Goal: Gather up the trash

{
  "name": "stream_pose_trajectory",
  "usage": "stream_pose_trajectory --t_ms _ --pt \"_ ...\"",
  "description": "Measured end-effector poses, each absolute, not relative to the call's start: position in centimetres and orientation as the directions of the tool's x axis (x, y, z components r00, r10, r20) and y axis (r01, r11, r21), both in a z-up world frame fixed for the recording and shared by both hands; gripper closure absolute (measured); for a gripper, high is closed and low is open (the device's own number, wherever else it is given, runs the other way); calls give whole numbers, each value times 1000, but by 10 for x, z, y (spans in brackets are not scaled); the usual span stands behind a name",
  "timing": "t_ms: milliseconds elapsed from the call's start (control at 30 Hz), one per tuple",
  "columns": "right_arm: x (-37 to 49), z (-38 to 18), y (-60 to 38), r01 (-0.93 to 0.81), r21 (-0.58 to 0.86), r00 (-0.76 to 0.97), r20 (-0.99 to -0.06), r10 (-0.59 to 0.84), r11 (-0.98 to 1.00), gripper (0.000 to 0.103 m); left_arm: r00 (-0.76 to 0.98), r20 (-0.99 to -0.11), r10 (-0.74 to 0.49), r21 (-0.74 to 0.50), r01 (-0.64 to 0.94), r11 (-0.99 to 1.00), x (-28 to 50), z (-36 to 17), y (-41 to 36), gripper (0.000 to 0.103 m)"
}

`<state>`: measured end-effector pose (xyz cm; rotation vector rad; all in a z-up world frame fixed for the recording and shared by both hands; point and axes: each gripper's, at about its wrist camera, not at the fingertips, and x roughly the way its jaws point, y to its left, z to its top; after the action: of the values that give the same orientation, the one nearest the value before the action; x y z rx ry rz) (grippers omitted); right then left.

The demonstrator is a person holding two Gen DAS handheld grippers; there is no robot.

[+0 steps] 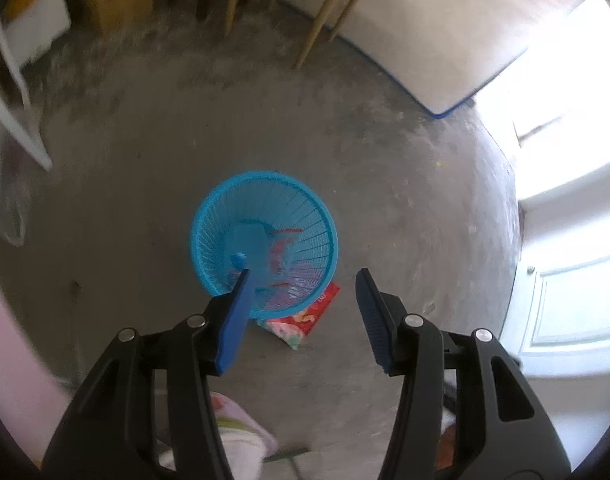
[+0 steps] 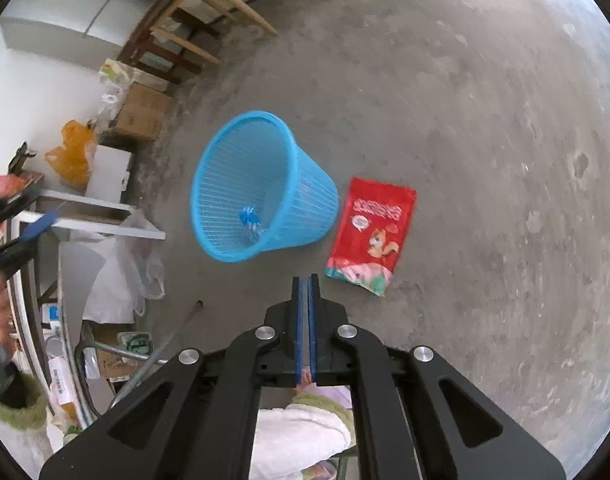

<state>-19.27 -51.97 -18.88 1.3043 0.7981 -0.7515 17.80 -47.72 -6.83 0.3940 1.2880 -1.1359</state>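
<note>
Trash: flat red plastic snack bag [image 2: 371, 236] on floor, just right of blue mesh basket [image 2: 261, 184].
Feel: light, soft, crinkly, slippery.
Hold: near edge.
Left gripper [image 1: 301, 312]: open, empty.
Right gripper [image 2: 304, 280]: almost shut, empty.

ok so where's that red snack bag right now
In the right wrist view the red snack bag lies flat on the concrete floor, just right of the blue basket.

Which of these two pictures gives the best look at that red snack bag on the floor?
The right wrist view: the red bag lies flat and fully visible beside the blue basket, print and all. The left wrist view shows only a corner of the bag poking out from behind the basket.
</note>
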Motion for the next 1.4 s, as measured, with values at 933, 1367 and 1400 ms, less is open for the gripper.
stream_pose_trajectory --t_ms 933,1367,1400 --pt "-151 -515 -488 664 420 677 -688 260 -619 55 239 -808 -539 -336 565 754 198 34 -77 50" --pt "-121 -565 -434 248 311 808 -589 18 -917 64 234 -819 -524 -348 524 778 202 17 -68 50" --pt "-119 -566 -431 222 311 811 -584 -2 -924 66 237 -821 -520 -345 520 781 203 18 -66 50"
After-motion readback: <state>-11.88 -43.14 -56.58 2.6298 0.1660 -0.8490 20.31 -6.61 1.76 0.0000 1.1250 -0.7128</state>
